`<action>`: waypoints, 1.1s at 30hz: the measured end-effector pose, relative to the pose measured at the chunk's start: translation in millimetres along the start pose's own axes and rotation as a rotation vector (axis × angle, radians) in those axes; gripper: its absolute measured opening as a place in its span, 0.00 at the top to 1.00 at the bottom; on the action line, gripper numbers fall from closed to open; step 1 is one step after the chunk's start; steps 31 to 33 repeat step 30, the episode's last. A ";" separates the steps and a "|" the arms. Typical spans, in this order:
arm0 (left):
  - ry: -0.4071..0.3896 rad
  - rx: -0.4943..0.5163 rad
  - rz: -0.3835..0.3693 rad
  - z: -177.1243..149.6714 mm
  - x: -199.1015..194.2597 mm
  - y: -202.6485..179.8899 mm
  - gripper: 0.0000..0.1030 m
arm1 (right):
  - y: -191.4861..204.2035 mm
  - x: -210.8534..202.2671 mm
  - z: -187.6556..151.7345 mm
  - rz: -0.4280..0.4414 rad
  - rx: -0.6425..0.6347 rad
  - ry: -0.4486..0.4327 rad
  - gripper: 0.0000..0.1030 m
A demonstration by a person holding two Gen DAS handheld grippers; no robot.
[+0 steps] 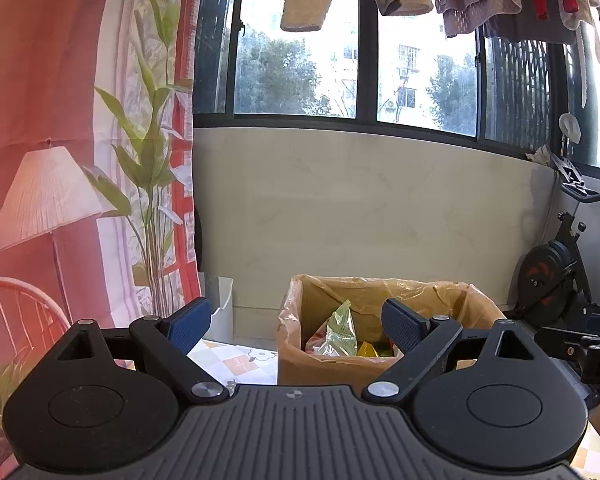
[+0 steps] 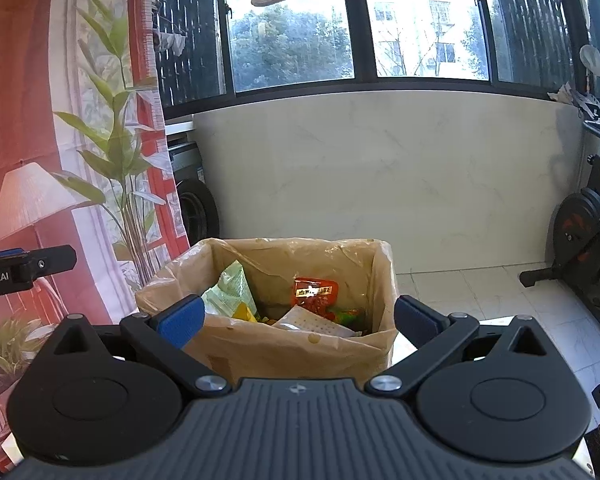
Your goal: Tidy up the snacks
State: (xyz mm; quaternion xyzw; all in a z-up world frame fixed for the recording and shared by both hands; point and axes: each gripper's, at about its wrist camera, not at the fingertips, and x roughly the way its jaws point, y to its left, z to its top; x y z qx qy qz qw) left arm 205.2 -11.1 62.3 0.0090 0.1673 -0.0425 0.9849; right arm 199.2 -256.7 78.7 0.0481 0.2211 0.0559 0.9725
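Sunlit windows and a pale marble wall back the bench (image 1: 236, 360), where a plastic-lined cardboard box (image 2: 300, 344) stands near its far edge. Snack packets (image 2: 314, 294) lie inside it. Both the left claw (image 1: 298, 326) and the right claw (image 2: 300, 318) hover before the box, spread wide, gripping nothing.

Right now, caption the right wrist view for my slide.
Open right tongs hover before a bag-lined cardboard box holding snack packets.

Box (image 2: 300, 356) bottom behind gripper (image 2: 298, 322)
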 end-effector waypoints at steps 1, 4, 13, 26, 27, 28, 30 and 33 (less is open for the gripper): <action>0.001 -0.001 0.001 0.6 0.5 0.2 0.09 | -0.1 0.2 -0.2 -0.003 0.000 0.000 0.00; 0.003 -0.002 0.004 1.2 0.5 -0.2 0.09 | -1.3 -0.1 -0.3 -0.009 0.000 -0.001 0.00; 0.013 -0.010 0.008 -0.7 1.8 0.9 0.09 | -2.5 -1.5 -1.5 -0.014 0.006 0.001 0.00; 0.031 -0.020 0.008 -2.7 7.6 2.9 0.09 | -1.1 2.0 -3.5 -0.004 0.001 0.016 0.00; 0.032 -0.021 0.009 -2.9 8.1 3.1 0.09 | -1.1 2.5 -3.8 -0.002 0.000 0.019 0.00; 0.033 -0.022 0.009 -3.2 8.5 3.2 0.09 | -1.0 3.0 -4.2 -0.002 0.000 0.020 0.00; 0.035 -0.024 0.011 -4.2 8.9 3.1 0.09 | -0.3 4.3 -4.3 -0.004 0.000 0.022 0.00; 0.035 -0.024 0.011 -4.2 8.9 3.1 0.09 | -0.3 4.3 -4.3 -0.004 0.000 0.022 0.00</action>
